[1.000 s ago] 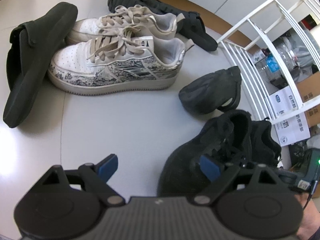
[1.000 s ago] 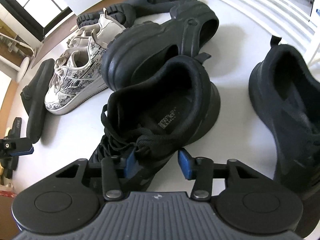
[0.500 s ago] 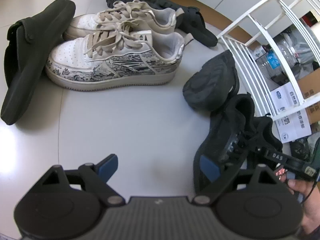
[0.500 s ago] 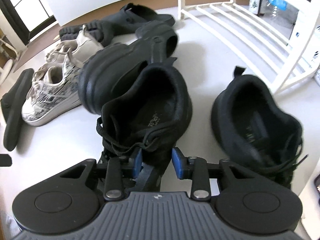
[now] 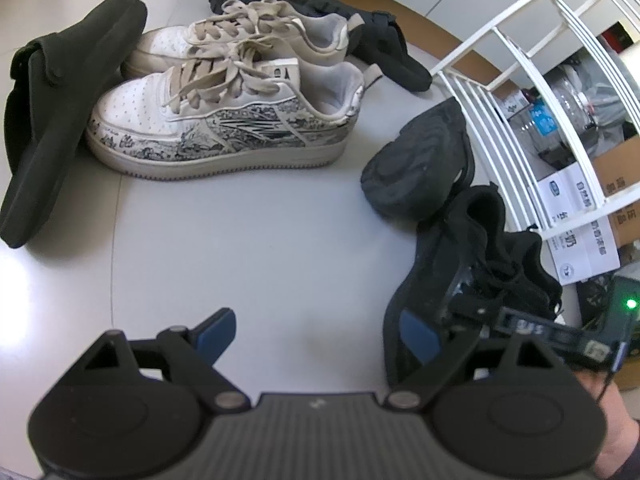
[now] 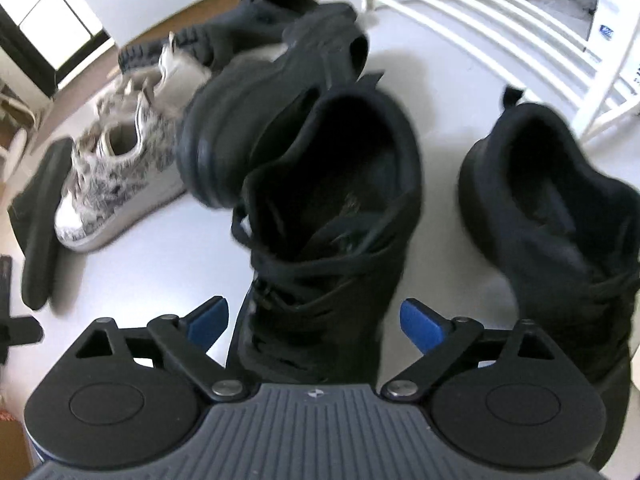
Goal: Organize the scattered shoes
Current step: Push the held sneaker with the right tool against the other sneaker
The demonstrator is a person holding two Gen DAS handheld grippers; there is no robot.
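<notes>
My right gripper (image 6: 314, 322) is open, and a black lace-up sneaker (image 6: 332, 200) stands on the floor between its blue fingertips, heel away from me. Its mate, a second black sneaker (image 6: 560, 208), stands close on the right. In the left wrist view, my left gripper (image 5: 318, 332) is open over bare floor. There the same black sneaker (image 5: 440, 260) and its mate (image 5: 528, 256) are to the right, by the white rack (image 5: 500, 80). A pair of white printed sneakers (image 5: 224, 128) sits at the centre left.
A black clog (image 5: 420, 168) lies on its side just beyond the black sneakers. On the left a dark slipper (image 5: 52, 120) leans against the white pair, and a black sandal (image 5: 320, 8) lies behind them. Boxes and bottles stand behind the rack. A hand (image 5: 616, 440) shows at the lower right.
My right gripper has opened and let go of the black sneaker, which now stands beside its mate near the rack. My left gripper has hardly moved.
</notes>
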